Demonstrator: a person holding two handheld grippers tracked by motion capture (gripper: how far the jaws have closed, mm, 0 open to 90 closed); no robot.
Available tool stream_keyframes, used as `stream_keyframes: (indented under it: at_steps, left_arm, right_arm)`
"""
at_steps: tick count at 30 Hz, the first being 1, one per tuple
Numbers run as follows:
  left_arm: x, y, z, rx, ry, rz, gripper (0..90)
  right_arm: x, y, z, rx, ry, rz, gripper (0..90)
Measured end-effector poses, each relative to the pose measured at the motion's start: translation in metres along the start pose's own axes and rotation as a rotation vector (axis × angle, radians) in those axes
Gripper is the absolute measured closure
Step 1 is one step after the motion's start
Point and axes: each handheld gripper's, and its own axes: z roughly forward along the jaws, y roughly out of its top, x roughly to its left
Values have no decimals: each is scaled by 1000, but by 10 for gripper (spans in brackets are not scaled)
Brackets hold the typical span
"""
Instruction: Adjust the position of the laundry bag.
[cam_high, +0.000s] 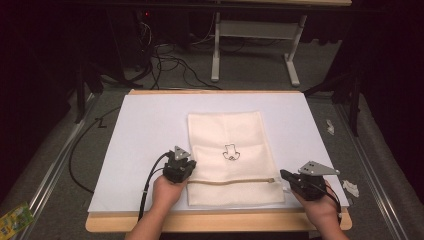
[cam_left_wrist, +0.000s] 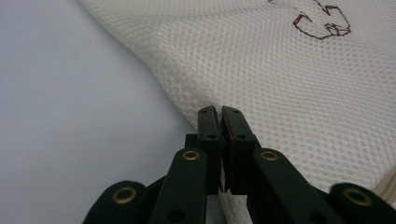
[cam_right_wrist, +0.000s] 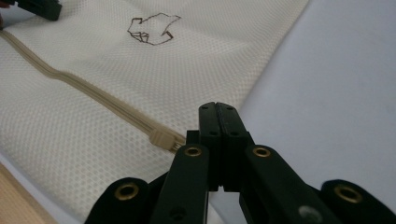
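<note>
Left gripper (cam_left_wrist: 219, 112) pinches bag (cam_high: 230, 135) left edge, likely anchoring it; right gripper (cam_right_wrist: 218, 108) clenched at zipper pull (cam_right_wrist: 163, 138), grasp unclear.

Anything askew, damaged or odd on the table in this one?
Nothing stands out. The mesh bag lies flat and roughly square on the white sheet, zipper closed. The left tongs pinch its edge; the right tongs are shut by the zipper end.

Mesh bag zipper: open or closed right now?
Closed. The zipper runs as one unbroken line across the mesh bag, with its slider at the right end, by the right tongs; no gap shows.
</note>
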Motion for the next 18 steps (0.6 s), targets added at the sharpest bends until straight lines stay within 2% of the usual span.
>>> stream_keyframes:
  at_steps: [3,5,9,10,11,12,15,16,18]
  left_arm:
    - [3,1,2,-19,18,-21,872]
    - [3,-1,3,-20,23,-13,851]
    - [5,-4,-1,-33,1,-16,643]
    - [5,-5,-4,-50,-5,-12,643]
    - [5,-6,-10,-77,-1,2,570]
    - [5,-7,-13,-90,3,3,544]
    - [6,-7,-20,-116,0,3,505]
    - [6,-7,-24,-141,-4,-6,496]
    - [6,-7,-27,-156,-19,-17,489]
  right_arm:
    - [-4,-2,0,9,-1,24,900]
    - [-4,-4,1,18,6,29,893]
    - [-1,-5,5,34,18,19,809]
    - [-1,-5,5,34,18,19,809]
    - [0,-6,9,47,17,17,745]
    - [1,-6,10,54,20,26,720]
    - [1,-7,14,63,29,43,687]
    - [1,-8,17,69,31,53,657]
    - [0,-9,21,83,43,70,634]
